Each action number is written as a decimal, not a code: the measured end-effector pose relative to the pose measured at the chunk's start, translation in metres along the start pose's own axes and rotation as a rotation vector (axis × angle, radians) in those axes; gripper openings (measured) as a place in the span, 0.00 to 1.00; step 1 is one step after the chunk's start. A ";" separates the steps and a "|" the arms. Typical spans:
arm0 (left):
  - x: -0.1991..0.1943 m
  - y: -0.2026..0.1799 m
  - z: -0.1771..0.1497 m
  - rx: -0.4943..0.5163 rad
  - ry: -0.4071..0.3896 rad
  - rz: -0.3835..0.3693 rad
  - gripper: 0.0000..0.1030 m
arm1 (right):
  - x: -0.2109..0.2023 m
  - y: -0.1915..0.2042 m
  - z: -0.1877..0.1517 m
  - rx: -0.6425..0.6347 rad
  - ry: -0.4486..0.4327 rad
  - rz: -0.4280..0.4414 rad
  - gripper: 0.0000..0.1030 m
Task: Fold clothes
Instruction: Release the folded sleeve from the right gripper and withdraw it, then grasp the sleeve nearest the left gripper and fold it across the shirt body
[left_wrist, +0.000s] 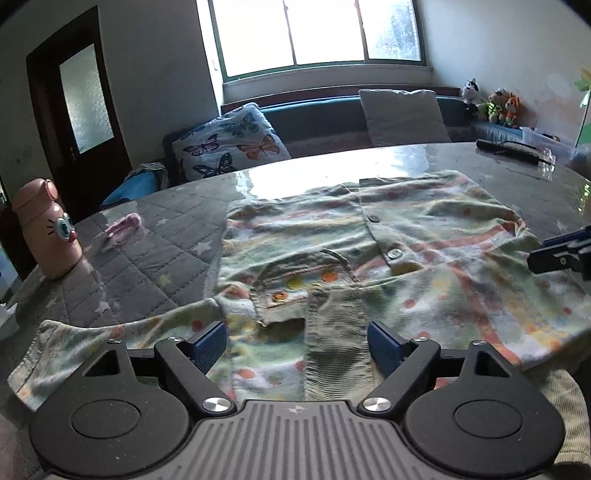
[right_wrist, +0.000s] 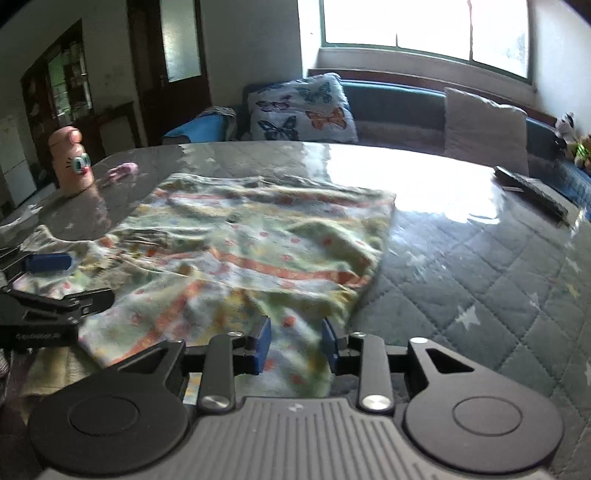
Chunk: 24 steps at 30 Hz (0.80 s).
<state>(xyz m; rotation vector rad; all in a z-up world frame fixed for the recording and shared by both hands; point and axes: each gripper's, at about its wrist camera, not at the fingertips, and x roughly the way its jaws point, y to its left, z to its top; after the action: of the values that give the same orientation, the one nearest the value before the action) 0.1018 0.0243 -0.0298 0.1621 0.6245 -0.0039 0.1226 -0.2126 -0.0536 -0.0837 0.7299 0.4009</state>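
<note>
A child's pale green buttoned top (left_wrist: 369, 251) with orange stripes and dots lies spread on the glass-topped table (left_wrist: 155, 236); it also shows in the right wrist view (right_wrist: 240, 240). My left gripper (left_wrist: 297, 341) is open above its collar and a ribbed cuff, near the front edge. My right gripper (right_wrist: 295, 341) is partly open, its blue pads on either side of a fold of the top's near right corner; whether they pinch it is unclear. Its tip shows at the right edge of the left wrist view (left_wrist: 561, 254).
A pink cartoon-faced bottle (left_wrist: 48, 229) stands at the table's left, beside a small pink item (left_wrist: 123, 225). A dark remote (right_wrist: 532, 192) lies at the far right. A bench with a butterfly cushion (left_wrist: 232, 144) and soft toys (left_wrist: 495, 103) runs behind the table.
</note>
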 end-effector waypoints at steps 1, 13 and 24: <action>-0.003 0.003 0.001 -0.009 -0.005 0.000 0.82 | -0.002 0.006 0.002 -0.016 -0.007 0.012 0.32; -0.027 0.073 -0.014 -0.167 0.004 0.133 0.79 | 0.017 0.086 0.001 -0.182 -0.009 0.126 0.37; -0.038 0.148 -0.037 -0.323 0.022 0.323 0.79 | 0.010 0.103 0.003 -0.227 -0.037 0.131 0.38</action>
<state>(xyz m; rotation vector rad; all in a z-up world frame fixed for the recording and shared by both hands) 0.0576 0.1748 -0.0153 -0.0508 0.6068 0.4094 0.0917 -0.1139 -0.0516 -0.2423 0.6529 0.6084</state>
